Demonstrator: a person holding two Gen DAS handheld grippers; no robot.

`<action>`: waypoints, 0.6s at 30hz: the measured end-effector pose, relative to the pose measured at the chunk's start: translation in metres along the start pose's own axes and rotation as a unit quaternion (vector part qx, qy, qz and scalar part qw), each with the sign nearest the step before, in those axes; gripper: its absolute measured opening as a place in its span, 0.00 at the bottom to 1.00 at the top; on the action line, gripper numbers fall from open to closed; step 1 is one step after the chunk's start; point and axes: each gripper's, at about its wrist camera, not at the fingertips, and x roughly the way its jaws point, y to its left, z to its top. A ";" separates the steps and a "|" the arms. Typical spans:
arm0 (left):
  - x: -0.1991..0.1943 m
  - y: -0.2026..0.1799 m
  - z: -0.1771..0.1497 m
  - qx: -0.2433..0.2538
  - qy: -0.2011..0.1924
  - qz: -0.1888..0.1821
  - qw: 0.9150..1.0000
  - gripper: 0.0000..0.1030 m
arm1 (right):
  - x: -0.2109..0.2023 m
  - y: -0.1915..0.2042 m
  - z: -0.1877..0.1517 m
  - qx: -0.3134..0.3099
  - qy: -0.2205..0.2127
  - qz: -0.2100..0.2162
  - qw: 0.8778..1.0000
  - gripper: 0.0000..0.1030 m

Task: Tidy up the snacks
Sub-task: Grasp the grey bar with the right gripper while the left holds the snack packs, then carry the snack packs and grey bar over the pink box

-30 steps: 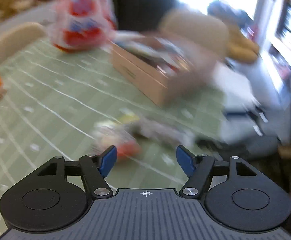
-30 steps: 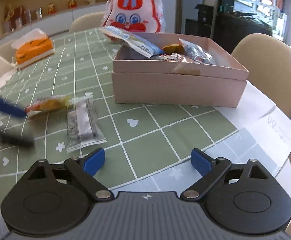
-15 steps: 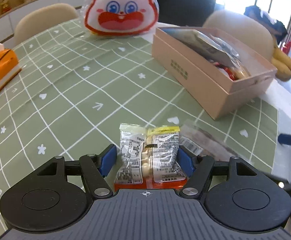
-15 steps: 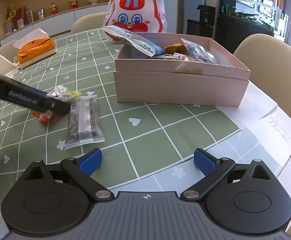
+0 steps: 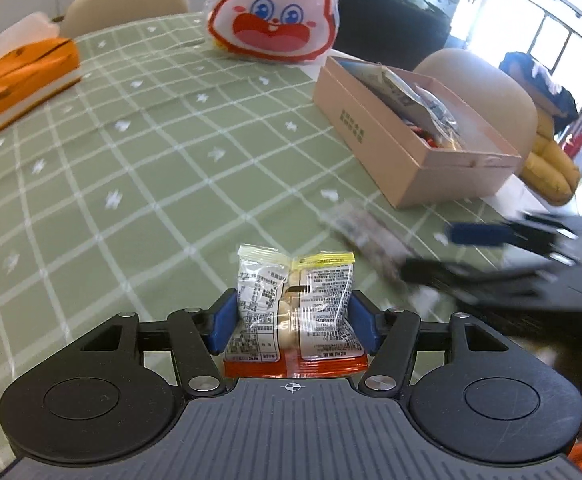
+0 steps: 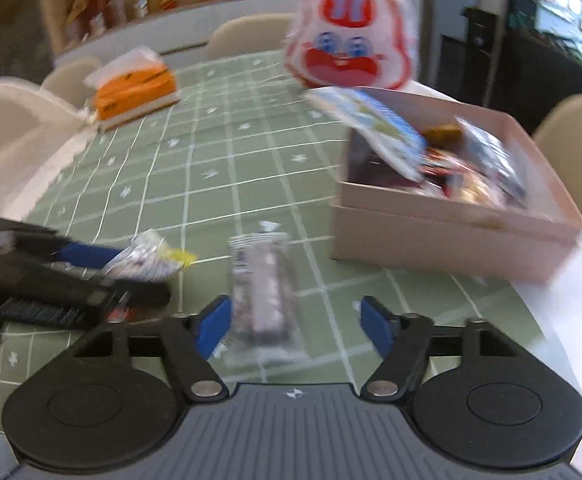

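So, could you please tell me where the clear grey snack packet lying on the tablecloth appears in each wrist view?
Left wrist: clear grey snack packet, blurred, right of centre, below the pink box.
Right wrist: bottom centre, between the right gripper fingers, nearer the left one.
Shared landmark: rabbit-face bag.

Right wrist view smeared; clear packet [image 6: 263,300] print unreadable, box [image 6: 451,236] contents indistinct
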 end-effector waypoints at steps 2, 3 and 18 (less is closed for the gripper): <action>-0.012 -0.001 -0.012 -0.009 -0.003 -0.005 1.000 0.63 | 0.011 0.009 0.005 -0.014 0.009 -0.008 1.000 0.59; -0.017 -0.001 -0.016 -0.013 -0.005 -0.005 1.000 0.63 | 0.016 0.012 0.007 -0.019 0.014 -0.011 1.000 0.59; -0.043 -0.005 -0.039 -0.045 -0.018 -0.025 0.998 0.63 | -0.018 0.011 0.002 -0.027 0.030 -0.018 0.999 0.34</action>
